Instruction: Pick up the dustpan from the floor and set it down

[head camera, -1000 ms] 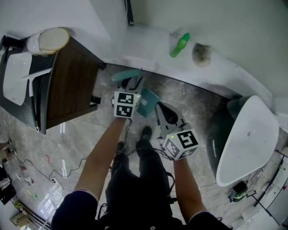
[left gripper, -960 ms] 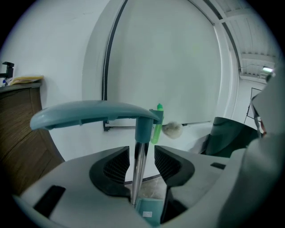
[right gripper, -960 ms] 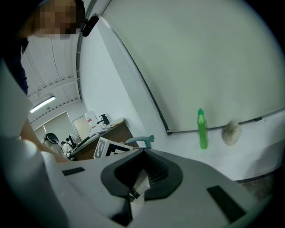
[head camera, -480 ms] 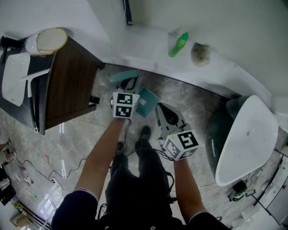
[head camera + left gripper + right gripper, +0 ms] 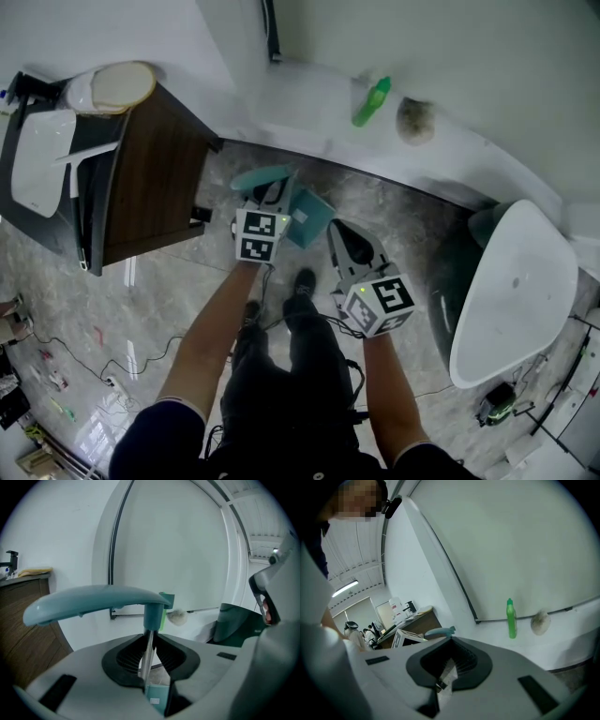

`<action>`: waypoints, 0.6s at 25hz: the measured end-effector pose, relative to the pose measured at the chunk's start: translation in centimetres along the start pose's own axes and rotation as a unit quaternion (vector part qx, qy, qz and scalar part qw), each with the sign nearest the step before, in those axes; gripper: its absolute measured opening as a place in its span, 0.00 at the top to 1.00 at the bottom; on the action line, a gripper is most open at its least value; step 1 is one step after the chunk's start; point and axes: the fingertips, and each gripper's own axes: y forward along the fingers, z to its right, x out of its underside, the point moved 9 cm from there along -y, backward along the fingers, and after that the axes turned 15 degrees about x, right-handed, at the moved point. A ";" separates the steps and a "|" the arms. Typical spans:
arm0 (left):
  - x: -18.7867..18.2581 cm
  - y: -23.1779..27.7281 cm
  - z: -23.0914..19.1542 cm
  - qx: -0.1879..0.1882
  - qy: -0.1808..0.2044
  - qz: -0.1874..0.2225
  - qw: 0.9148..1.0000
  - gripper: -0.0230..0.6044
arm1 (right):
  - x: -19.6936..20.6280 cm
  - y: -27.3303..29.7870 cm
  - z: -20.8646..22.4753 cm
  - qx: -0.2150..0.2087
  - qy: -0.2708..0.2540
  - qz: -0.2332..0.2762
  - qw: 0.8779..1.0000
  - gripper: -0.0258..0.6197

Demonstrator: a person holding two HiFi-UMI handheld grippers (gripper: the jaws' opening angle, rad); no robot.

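Teal plastic dustpan (image 5: 307, 217), steel rod handle: left hand-held gripper (image 5: 148, 654), jaws just closed, pinches rod. Right hand-held gripper (image 5: 444, 668), 4 o'clock, pressed together, empty. Lift straight, pan level.

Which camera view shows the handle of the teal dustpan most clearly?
The left gripper view: the dustpan handle spans the frame close up, atop the metal shaft that the left gripper clamps. The head view shows it small, just beyond that gripper; the right gripper view shows only its tip.
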 end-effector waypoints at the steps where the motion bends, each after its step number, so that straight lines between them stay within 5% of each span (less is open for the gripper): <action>1: -0.2 -0.5 0.3 0.001 0.004 0.004 1.000 0.80 | -0.1 -0.3 -0.2 0.001 0.000 0.002 1.000 0.95; 15: -9.1 -10.7 3.7 0.017 0.061 0.094 0.994 0.80 | -4.2 -5.8 -4.9 0.013 -0.001 0.066 0.998 0.95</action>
